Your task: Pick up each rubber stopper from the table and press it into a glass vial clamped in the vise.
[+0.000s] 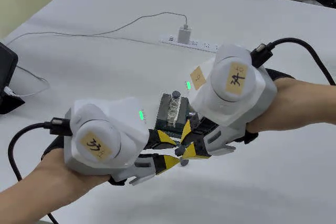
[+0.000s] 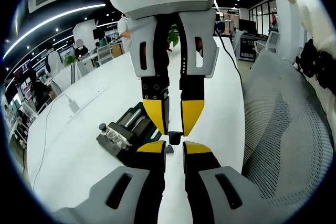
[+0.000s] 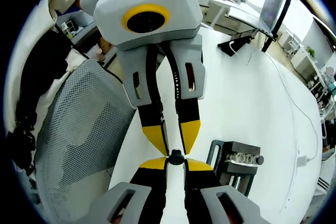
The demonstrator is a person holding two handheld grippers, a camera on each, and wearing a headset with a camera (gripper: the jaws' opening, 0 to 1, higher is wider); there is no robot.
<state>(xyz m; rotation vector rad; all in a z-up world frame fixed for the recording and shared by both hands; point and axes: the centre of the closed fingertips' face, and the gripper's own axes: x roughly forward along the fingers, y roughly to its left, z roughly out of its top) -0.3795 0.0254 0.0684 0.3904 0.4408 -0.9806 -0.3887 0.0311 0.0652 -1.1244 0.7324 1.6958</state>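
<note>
Tip to tip low over the table [image 1: 105,72], just short of the vise [image 1: 165,106]. In from two o'clock in the head view, the right gripper [image 3: 176,162], clamped on a small dark rubber stopper [image 3: 176,156] at the very ends of its jaws. In from eight o'clock, the left gripper [image 2: 175,150], set at a narrow gap with its tips right at that same stopper. Pinching it too or only touching: cannot tell. Looks like a pass or a re-seat between the two, probably to turn the stopper the right way round before pressing. Held close to the vise, likely to keep the carry short. Not yet in any vial.

At twelve o'clock from the meeting point, near but apart, the vise, with a row of clear glass vials [image 3: 244,158] clamped between its blocks and a knob [image 1: 176,94] at its far end. Plugged or bare: cannot tell.

Further out at twelve o'clock, a white power strip [image 1: 191,44] with a charger [image 1: 185,34] and a thin cable [image 1: 105,31] trailing toward ten o'clock, well apart from the work. At the nine o'clock edge, a dark device [image 1: 5,80]. Off the table edge in the gripper views, a mesh chair back [image 2: 283,129]. Main hindrance, as a judgement: the two gripper bodies themselves, crowding the space before the vise and covering part of it in the head view.
</note>
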